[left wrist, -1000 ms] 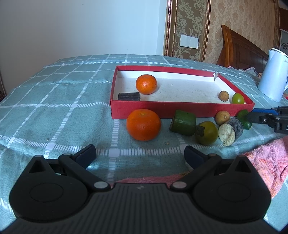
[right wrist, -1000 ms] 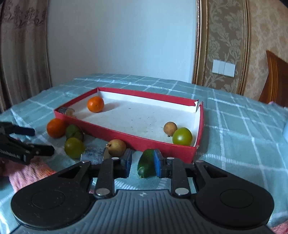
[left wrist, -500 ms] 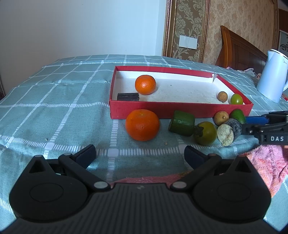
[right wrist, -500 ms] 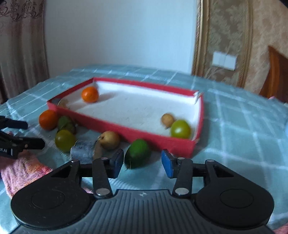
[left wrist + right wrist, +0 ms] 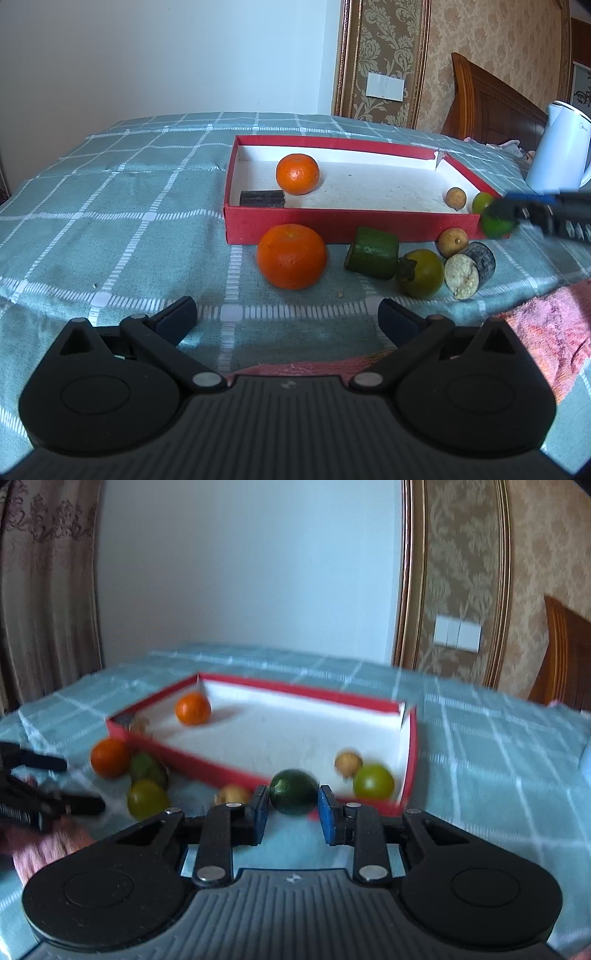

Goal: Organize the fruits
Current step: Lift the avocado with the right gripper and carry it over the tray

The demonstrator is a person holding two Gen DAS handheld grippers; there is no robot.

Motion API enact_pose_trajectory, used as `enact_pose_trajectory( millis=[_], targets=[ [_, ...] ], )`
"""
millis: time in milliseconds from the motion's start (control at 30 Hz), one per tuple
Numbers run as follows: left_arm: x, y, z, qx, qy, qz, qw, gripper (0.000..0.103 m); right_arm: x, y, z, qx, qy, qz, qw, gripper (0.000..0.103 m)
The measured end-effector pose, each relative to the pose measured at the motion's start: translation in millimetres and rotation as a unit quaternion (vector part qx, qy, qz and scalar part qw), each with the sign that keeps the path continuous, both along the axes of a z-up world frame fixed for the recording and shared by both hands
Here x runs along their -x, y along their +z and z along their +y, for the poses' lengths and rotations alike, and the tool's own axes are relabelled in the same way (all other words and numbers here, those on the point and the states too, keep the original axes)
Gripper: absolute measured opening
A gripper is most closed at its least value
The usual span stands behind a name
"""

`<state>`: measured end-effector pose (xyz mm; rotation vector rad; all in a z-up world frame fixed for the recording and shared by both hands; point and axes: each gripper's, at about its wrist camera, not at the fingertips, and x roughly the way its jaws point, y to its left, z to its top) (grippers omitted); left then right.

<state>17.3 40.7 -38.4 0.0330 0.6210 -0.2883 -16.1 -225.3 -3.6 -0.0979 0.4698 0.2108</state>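
A: Where are we at w/ the fruit?

B: Mid-carry. My right gripper (image 5: 291, 808) has its jaws closed narrow on the dark green fruit (image 5: 293, 792), pads pressing both sides. It looks lifted, hanging right at the near wall of the red box (image 5: 408, 760).

A: And the rest?

B: Box already has a small orange (image 5: 297, 174), a brown longan (image 5: 455, 197) and a yellow-green fruit (image 5: 373, 782). Outside, on the checked bedcover (image 5: 110, 221): big orange (image 5: 291, 256), a cut green chunk (image 5: 372, 252), a green persimmon-type (image 5: 421, 273), another longan (image 5: 453, 242), a dark-skinned stub (image 5: 470, 270).

A: Next move?

B: I reckon carry fwd over the wall, lower to the white floor, then open. Mind the fruit already in that near corner; a round one will roll, so set it down low.

A: Pose?

B: Right points fwd, tipped somewhat down, view blurred. Left gripper (image 5: 288, 314) hangs low over the cover, jaws wide, nothing in them, aimed toward the big orange.
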Motion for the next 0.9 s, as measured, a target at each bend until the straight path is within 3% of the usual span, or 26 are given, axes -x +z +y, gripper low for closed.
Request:
enact_pose_trajectory(
  millis=[333, 533, 667, 833, 900],
  targets=[
    [0.0, -0.3, -0.2, 0.001, 0.001, -0.001, 1.0, 0.103, -90.9, -7.7, 14.7, 0.023, -0.034, 0.05, 0.998, 0.028],
    [-0.5, -0.4, 0.4, 0.003, 0.001, 0.0, 1.0, 0.103, -113.5, -18.2, 20.8, 0.036, -0.041, 0.066, 0.996, 0.028],
    [-0.4, -0.5, 1.5, 0.005, 0.001, 0.0, 1.0, 0.103, -95.5, -8.3, 16.0, 0.047, -0.038, 0.054, 0.997, 0.028],
    [0.0, -0.2, 2.0, 0.008, 0.002, -0.001, 1.0, 0.103, -36.0, 11.7, -4.6, 0.035, -0.003, 0.05, 0.998, 0.029],
    [0.0, -0.2, 2.0, 0.008, 0.002, -0.001, 1.0, 0.103, -13.9, 12.2, -10.9, 0.033, -0.003, 0.051, 0.998, 0.044]
  ],
)
